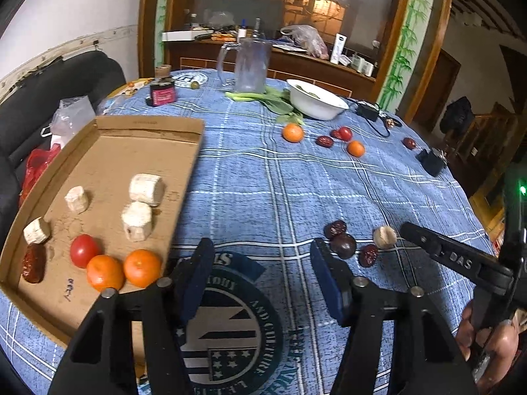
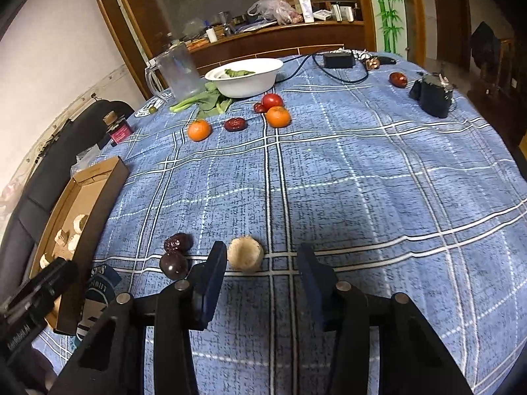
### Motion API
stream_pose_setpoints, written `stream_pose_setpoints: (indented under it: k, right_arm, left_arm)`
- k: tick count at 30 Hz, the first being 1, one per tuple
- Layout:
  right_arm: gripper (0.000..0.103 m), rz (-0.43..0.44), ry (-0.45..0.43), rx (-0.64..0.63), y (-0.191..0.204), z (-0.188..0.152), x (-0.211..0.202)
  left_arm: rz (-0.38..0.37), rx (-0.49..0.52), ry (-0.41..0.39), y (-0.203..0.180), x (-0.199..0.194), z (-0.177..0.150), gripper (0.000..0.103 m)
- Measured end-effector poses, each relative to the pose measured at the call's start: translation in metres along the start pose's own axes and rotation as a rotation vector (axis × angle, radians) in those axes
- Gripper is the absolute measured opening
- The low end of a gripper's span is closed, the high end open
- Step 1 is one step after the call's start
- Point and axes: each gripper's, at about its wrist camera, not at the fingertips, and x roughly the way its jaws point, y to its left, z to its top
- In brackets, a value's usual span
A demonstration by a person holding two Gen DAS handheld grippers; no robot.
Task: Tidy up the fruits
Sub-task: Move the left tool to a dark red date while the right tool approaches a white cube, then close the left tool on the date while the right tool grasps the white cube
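A cardboard tray (image 1: 108,151) on the left holds two oranges (image 1: 105,272), a tomato (image 1: 84,250), a red date (image 1: 33,263) and several pale chunks (image 1: 146,189). My left gripper (image 1: 260,256) hangs open over the blue cloth beside the tray, with nothing between its fingers. My right gripper (image 2: 262,260) is open. A pale round chunk (image 2: 245,256) lies between its fingertips, close to the left one and clear of the right one. To the left of it sit a dark round fruit (image 2: 173,265) and a wrinkled date (image 2: 178,242).
Further back lie two oranges (image 2: 199,130), a tomato (image 2: 272,101) and dates (image 2: 235,124). A white bowl (image 2: 245,84), greens (image 2: 204,98), a clear jug (image 2: 178,72), a small jar (image 2: 118,130), black boxes (image 2: 431,93) and a cable (image 2: 342,79) stand at the far side. A black sofa (image 1: 66,79) is behind the tray.
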Motion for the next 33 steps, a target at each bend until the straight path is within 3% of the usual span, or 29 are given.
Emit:
stream_pose_setpoints:
  k: [3,13,21,33]
  right_arm:
    - [0.048,0.006,0.010,-0.003,0.002,0.003,0.008]
    - [0.048,0.017,0.060,-0.026,0.004,0.001,0.033]
    - [0.048,-0.002,0.045,-0.055,0.008,0.001,0.034]
    - [0.048,-0.014,0.045,-0.070,0.009,0.002,0.036]
  left_arm:
    - [-0.007,0.012,0.017,-0.004,0.005,0.001,0.042]
    - [-0.037,0.031,0.034,-0.016,0.017,0.002,0.042]
    - [-0.048,0.067,0.054,-0.028,0.029,0.005,0.042]
    - [-0.045,0.030,0.061,-0.019,0.030,0.012,0.042]
